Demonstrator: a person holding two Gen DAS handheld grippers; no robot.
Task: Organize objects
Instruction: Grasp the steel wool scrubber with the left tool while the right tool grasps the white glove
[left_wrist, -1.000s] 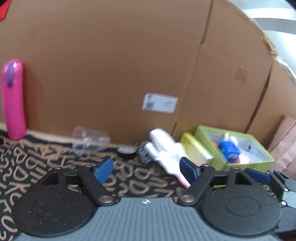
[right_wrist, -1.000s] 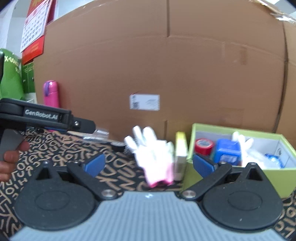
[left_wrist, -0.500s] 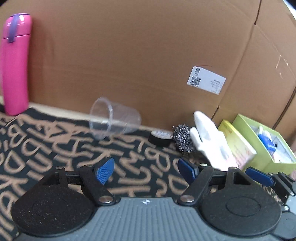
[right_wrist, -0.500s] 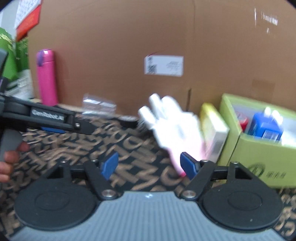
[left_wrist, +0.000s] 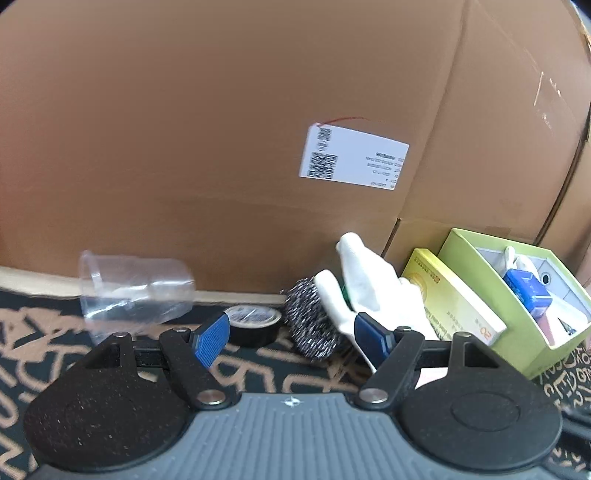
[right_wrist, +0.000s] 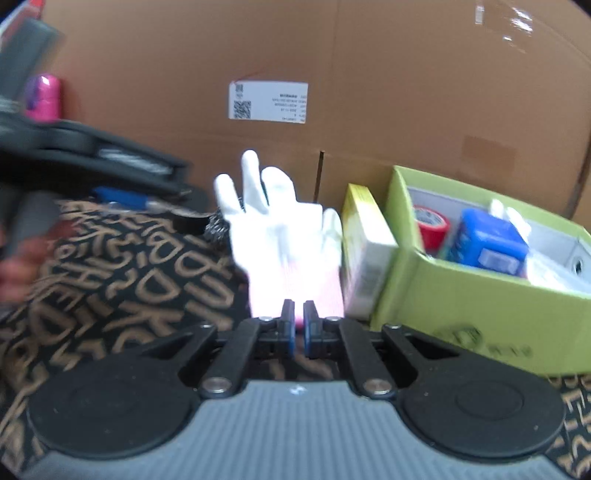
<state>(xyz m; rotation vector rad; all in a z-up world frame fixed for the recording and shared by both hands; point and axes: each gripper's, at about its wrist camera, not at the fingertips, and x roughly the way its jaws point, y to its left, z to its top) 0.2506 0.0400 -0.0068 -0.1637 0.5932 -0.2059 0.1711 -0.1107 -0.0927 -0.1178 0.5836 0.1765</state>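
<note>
Left wrist view: the left gripper hangs open over the patterned cloth, nothing between its jaws, facing a tape roll and scourer; a clear cup lies on its side by the cardboard.

Right wrist view: the right gripper is clamped on the cuff of the white glove, beside a yellow box and green bin.

Blurred hand, pink flask half-hidden

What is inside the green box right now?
The green box holds a red tape roll, a blue packet and something white behind it. Whatever lies beneath them or behind the near wall is hidden.
</note>
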